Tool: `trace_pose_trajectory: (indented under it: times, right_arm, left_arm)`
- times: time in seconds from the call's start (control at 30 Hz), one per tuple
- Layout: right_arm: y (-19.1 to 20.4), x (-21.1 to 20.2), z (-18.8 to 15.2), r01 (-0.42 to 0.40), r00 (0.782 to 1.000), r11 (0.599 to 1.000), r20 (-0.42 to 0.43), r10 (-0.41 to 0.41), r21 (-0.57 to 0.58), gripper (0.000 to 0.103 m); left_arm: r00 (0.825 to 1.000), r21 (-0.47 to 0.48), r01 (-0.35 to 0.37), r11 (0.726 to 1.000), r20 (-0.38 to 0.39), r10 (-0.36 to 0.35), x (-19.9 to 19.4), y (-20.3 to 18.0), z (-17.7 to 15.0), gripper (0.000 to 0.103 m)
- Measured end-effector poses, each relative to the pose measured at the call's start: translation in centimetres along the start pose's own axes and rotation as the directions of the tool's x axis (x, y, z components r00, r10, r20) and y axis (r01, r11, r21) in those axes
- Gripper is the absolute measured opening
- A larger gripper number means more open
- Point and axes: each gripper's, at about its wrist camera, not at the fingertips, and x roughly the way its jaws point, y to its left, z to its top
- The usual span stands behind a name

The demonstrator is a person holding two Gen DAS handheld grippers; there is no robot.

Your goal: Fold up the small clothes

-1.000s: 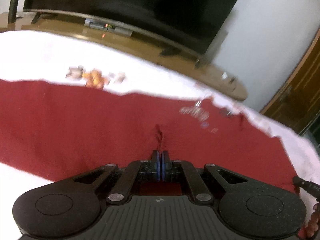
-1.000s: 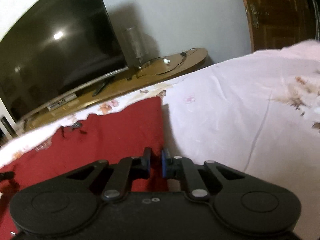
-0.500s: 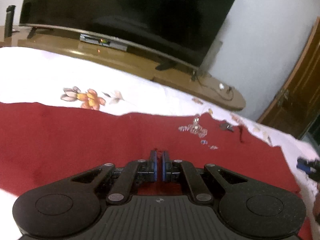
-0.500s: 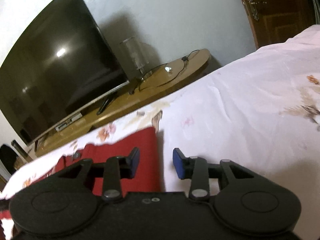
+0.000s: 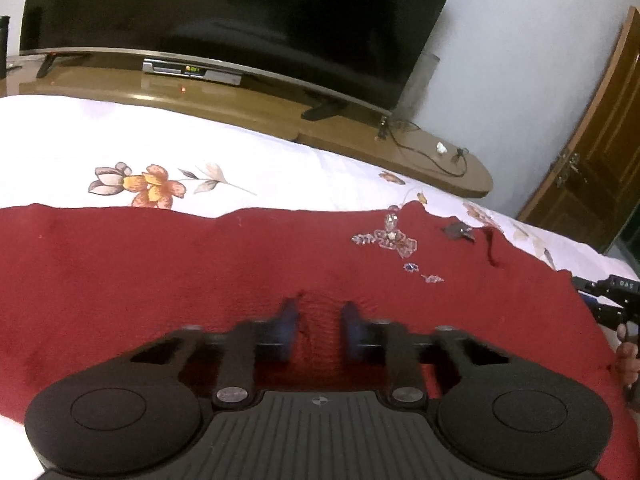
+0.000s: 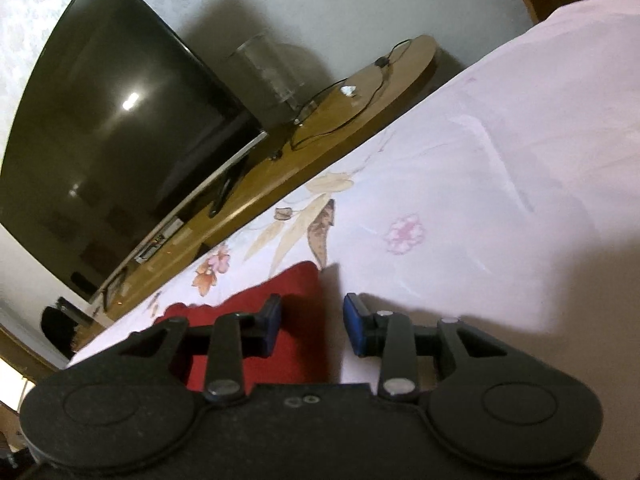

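Our left gripper (image 5: 316, 326) has just been opening; its blue pads now stand a little apart, gripping nothing, over a small bunch in the one red knitted cloth (image 5: 160, 272) with beads sewn on it. Our right gripper (image 6: 314, 322) has also just opened, is partly open and empty, and sits over the cloth's right edge. The cloth lies flat on one white bedsheet with printed flowers (image 5: 180, 152). Past the cloth we see one long brown wooden shelf (image 5: 248, 108). On it stand one big black television (image 5: 224, 12) and one small silver box (image 5: 192, 71). Right of the cloth is one brown wooden door (image 5: 596, 168).
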Motion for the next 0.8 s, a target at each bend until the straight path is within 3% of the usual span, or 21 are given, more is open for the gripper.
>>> trace_pose_trajectory:
  times: [0.17,0.23,0.37,0.43,0.5,0.8]
  right_arm:
    - [1.1,0.5,0.0,0.007,1.000,0.996,-0.018,-0.009,-0.085,0.009]
    - [2.1,-0.2,-0.3,0.044,0.999,0.987,0.023,-0.041,-0.152,0.008]
    - [2.6,-1.9,0.1,0.050,0.994,0.987,0.109,-0.033,-0.156,0.007]
    - [2.7,-1.5,0.0,0.089,0.992,0.978,0.102,-0.070,-0.189,0.007]
    - [1.8,0.3,-0.5,0.152,0.988,0.970,0.040,-0.147,-0.189,0.007]
    - [1.6,0.4,-0.9,0.160,0.987,0.967,0.062,-0.150,-0.198,0.008]
  left_arm:
    - [0.999,0.000,0.007,1.000,0.041,-0.007,-0.2,0.2,-0.4,0.005]
    - [0.997,-0.005,0.009,1.000,0.074,-0.009,-0.7,0.2,-0.7,0.004]
    - [0.996,-0.016,-0.007,1.000,0.084,0.008,-0.9,0.4,-0.8,0.003]
    - [0.998,-0.028,-0.018,0.999,0.061,0.019,-0.4,0.5,-0.8,0.003]
    - [0.999,-0.045,-0.021,0.999,0.047,0.023,-0.1,0.6,-0.6,0.004]
    - [0.999,-0.077,0.013,0.997,0.052,-0.009,0.0,1.5,-0.9,0.008]
